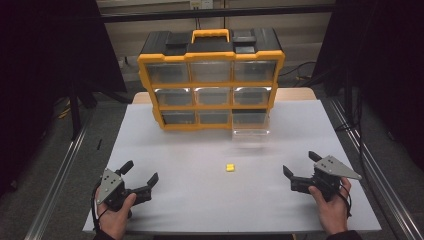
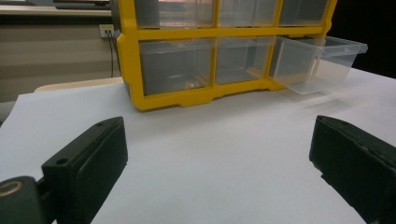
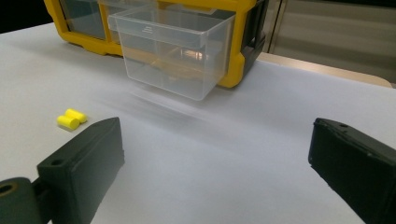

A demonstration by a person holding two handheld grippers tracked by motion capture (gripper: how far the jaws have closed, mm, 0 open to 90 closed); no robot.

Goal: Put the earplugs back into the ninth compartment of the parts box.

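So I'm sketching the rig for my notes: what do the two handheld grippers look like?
Both are black. The left gripper and right gripper each have two blocky jaws, a grey three-cornered plate on top and a black cable trailing at the hand. The gripper views show a small round hole in the jaw faces. A dark cuff shows at the right wrist.

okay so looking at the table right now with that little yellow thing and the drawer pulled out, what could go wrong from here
The yellow earplugs are small, round and lie loose as a pair on the bare table, so wide-open tongs might pinch only one or roll them away. The open drawer juts out past the organizer front and looks unsupported at its tip; a downward knock while dropping something in could tip it or pull it free. Its clear walls make the rim easy to misjudge.
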